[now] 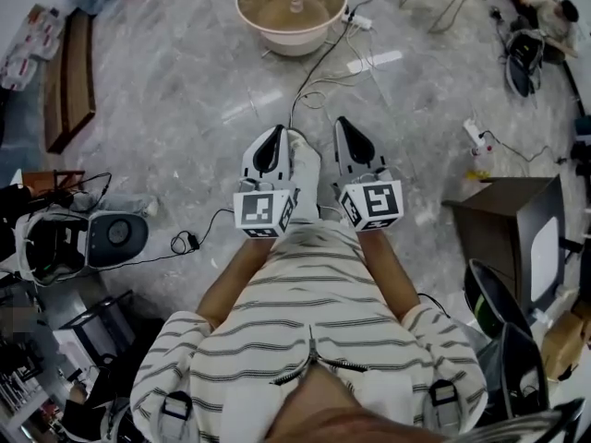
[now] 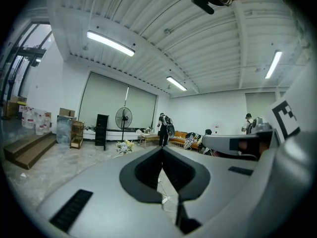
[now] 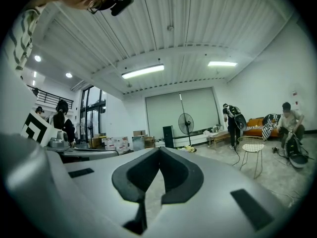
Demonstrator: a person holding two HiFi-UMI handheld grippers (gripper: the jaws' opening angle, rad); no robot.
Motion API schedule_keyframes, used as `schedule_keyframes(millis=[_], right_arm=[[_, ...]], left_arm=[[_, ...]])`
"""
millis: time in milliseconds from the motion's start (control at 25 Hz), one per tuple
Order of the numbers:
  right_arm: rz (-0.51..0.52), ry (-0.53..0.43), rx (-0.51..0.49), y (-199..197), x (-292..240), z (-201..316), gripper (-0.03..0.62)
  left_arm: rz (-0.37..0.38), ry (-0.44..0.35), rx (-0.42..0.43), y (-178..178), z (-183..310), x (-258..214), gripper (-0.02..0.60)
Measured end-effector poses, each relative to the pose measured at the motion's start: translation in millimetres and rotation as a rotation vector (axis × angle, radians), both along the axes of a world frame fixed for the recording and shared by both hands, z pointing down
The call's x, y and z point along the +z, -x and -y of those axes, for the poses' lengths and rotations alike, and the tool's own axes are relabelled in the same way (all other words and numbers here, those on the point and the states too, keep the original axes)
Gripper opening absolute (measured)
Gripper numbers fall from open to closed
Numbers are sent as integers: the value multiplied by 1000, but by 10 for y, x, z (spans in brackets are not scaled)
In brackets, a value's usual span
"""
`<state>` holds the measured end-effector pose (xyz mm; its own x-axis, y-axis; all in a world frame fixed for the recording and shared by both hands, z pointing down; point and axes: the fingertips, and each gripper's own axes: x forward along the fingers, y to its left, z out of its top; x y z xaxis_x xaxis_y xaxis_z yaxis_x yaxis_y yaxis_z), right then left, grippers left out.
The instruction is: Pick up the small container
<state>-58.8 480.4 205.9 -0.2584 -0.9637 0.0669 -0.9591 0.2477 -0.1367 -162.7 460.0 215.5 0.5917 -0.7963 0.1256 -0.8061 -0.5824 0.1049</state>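
Note:
No small container shows in any view. In the head view my left gripper [image 1: 273, 138] and right gripper [image 1: 345, 129] are side by side in front of the person's striped shirt, pointing away over the marble floor. Both have their jaws together with nothing between them. The left gripper view looks level across a large hall, with the dark fingertips of the left gripper [image 2: 162, 150] meeting at a point. The right gripper [image 3: 159, 150] looks the same in the right gripper view, tips closed and empty. Each gripper's marker cube faces the head camera.
A round beige basin [image 1: 292, 7] with a cable sits on the floor ahead. A dark cabinet [image 1: 517, 229] stands right, wooden planks [image 1: 69, 81] and a grey device [image 1: 111, 238] left. A pedestal fan [image 2: 124, 119], a white wire chair [image 3: 252, 152] and people [image 3: 233, 123] are far off.

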Motion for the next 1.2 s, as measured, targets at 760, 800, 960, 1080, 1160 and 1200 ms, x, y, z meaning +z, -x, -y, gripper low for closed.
schedule_keyframes(millis=[760,800,960,1080,1160,1200], right_arm=[[-8,40,-28,-563,86,2712,8],[-10,42,-30,-582,88,2841,8],[-20,49,-38,-677,68,3332,8],[-23,58,-32,-775,74,3693,8],[-28,66,-30,-803,75,3895,8],[-31,68,-31,-803,73,3988,8]], left_arm=[[-9,6,10,-706,2703,-42,0],[-10,5,13,-736,2838,-54,0],[-33,0,0,-834,3426,-135,0],[-33,-6,5,-926,3822,-177,0],[-32,1,11,-963,4007,-170,0],[-32,7,14,-972,4088,-159,0]])
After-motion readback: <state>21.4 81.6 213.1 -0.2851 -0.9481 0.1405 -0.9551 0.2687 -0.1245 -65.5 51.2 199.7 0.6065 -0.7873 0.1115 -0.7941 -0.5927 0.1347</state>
